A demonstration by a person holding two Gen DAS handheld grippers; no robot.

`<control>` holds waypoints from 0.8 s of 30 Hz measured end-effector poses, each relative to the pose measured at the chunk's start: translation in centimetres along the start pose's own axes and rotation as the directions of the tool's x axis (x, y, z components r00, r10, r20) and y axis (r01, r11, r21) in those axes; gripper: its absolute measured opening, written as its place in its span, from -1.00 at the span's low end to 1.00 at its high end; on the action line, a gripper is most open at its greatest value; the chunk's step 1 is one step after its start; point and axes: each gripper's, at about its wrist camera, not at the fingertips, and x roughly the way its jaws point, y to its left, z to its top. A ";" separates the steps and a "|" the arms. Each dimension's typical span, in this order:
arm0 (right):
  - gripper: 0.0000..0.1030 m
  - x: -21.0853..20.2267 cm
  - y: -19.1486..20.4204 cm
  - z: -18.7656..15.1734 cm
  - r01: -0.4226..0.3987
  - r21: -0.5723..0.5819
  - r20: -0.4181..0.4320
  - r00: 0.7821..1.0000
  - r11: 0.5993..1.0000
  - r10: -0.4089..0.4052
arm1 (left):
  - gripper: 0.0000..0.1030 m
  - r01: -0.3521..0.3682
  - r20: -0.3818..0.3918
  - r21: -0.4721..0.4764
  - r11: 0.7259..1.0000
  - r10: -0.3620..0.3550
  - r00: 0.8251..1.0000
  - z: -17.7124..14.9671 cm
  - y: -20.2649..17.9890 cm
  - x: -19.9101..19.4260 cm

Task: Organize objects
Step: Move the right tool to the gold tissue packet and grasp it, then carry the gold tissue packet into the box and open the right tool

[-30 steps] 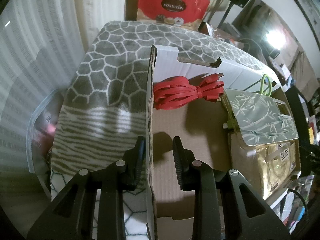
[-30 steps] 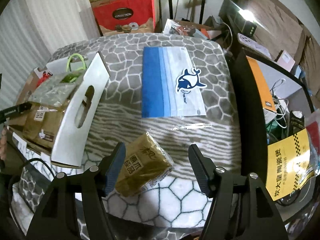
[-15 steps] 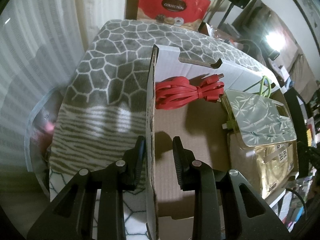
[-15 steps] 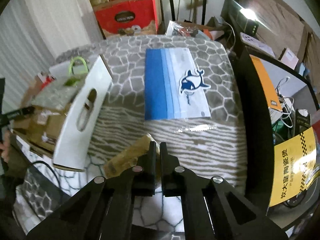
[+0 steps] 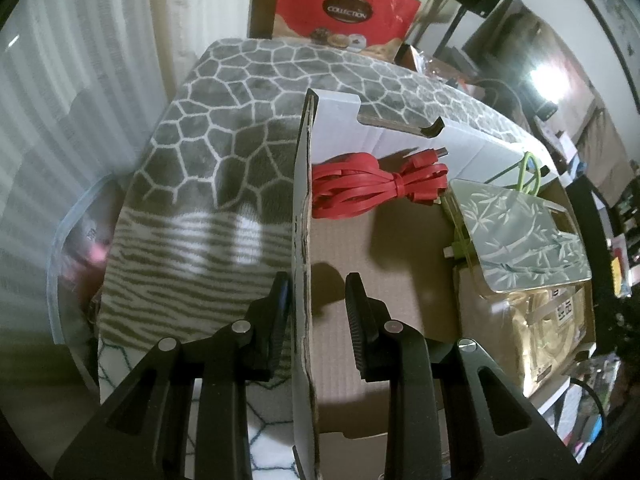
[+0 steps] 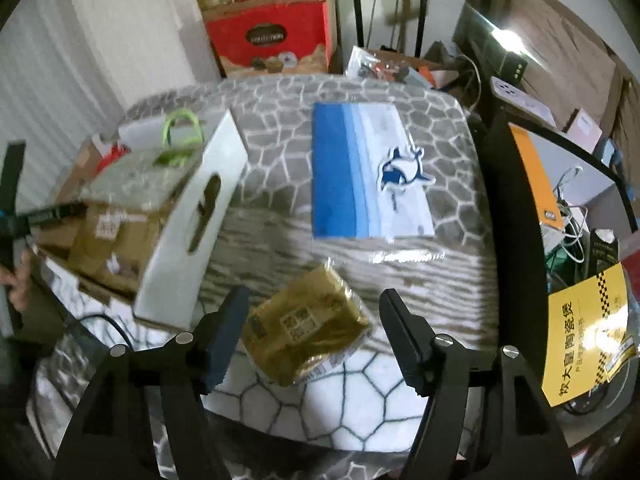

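Gold packet between parted right gripper fingers

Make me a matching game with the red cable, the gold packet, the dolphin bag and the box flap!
Things:
1. red cable
2. gold packet
3. dolphin bag
4. box flap

Places:
A. flat on the blanket, farther back
B. between the left gripper's fingers
C. coiled inside the cardboard box
D. between the open right gripper's fingers

Pairs: 1-C, 2-D, 3-A, 4-B
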 end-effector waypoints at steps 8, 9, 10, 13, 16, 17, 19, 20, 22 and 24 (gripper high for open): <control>0.53 2.3 0.4 -1.1 0.006 0.109 -0.037 0.999 0.994 -0.002 | -0.52 -0.004 -0.001 0.001 1.000 0.004 1.000 0.0 -0.1 0.0; 0.57 2.4 0.8 -1.3 0.015 0.091 -0.037 0.999 0.996 -0.012 | -0.52 -0.002 -0.003 0.000 1.000 0.002 1.000 0.0 -0.1 0.0; 0.59 2.5 1.1 -1.5 0.026 0.076 -0.039 0.999 0.997 -0.023 | -0.52 0.000 -0.003 -0.002 1.000 0.000 1.000 0.0 -0.1 0.0; 0.61 3.0 1.5 -1.7 0.060 0.085 -0.062 0.997 0.995 -0.055 | -0.52 -0.001 -0.002 -0.001 1.000 0.001 1.000 0.0 0.0 0.0; 0.60 3.7 1.5 -1.6 0.087 0.110 -0.067 0.995 0.990 -0.080 | -0.52 -0.001 -0.001 -0.002 1.000 0.001 1.000 0.0 0.0 0.0; 0.57 3.8 1.5 -1.6 0.092 0.110 -0.065 0.994 0.990 -0.085 | -0.52 0.001 -0.003 -0.003 1.000 -0.001 1.000 0.0 0.0 0.0; 0.50 3.8 1.7 -1.6 0.100 0.093 -0.053 0.994 0.991 -0.096 | -0.52 0.008 -0.007 -0.008 1.000 -0.008 1.000 0.1 0.0 0.0; 0.46 3.7 1.7 -1.6 0.106 0.083 -0.049 0.994 0.991 -0.102 | -0.52 0.013 -0.008 -0.011 1.000 -0.013 1.000 0.1 0.1 0.0; 0.43 3.4 1.6 -1.6 0.101 0.082 -0.040 0.994 0.991 -0.098 | -0.52 0.020 -0.009 -0.016 1.000 -0.020 1.000 0.2 0.2 0.0; 0.37 3.0 1.0 -1.5 0.090 0.096 -0.028 0.996 0.991 -0.087 | -0.52 0.025 -0.008 -0.019 1.000 -0.025 1.000 0.1 0.2 -0.1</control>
